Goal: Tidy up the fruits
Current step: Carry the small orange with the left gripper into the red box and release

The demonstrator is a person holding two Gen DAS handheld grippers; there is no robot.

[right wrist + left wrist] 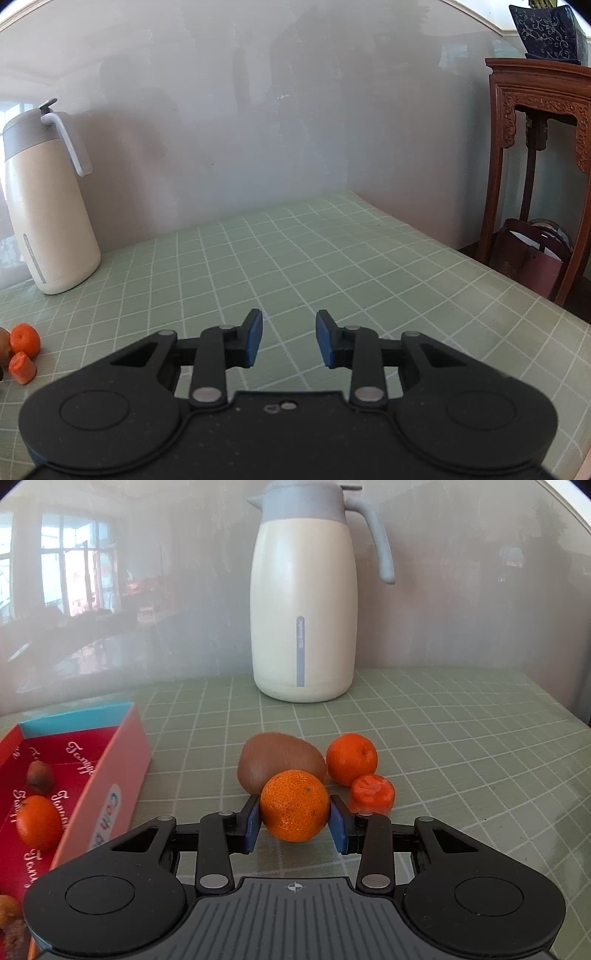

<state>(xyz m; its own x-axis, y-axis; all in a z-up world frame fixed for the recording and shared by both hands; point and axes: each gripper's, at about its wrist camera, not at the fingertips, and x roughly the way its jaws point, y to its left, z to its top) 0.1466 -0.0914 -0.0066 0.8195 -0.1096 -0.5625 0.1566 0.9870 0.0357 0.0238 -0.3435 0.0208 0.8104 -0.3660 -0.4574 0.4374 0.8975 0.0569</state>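
Observation:
My left gripper (294, 821) is shut on an orange tangerine (294, 805), its blue pads touching both sides. Behind it on the green checked cloth lie a brown kiwi (275, 764), a second tangerine (351, 758) and a small squashed orange fruit (372, 794). At the left stands a red box (110, 771) holding a tangerine (38, 821) and a dark shrivelled fruit (39, 777). My right gripper (289, 339) is open and empty above bare cloth. The second tangerine (24, 339) and the squashed fruit (23, 367) show at its far left.
A tall cream thermos jug (303, 602) with a grey lid stands at the back against the wall; it also shows in the right wrist view (44, 206). A carved wooden stand (535, 155) with a maroon bag (532, 258) is beyond the table's right edge.

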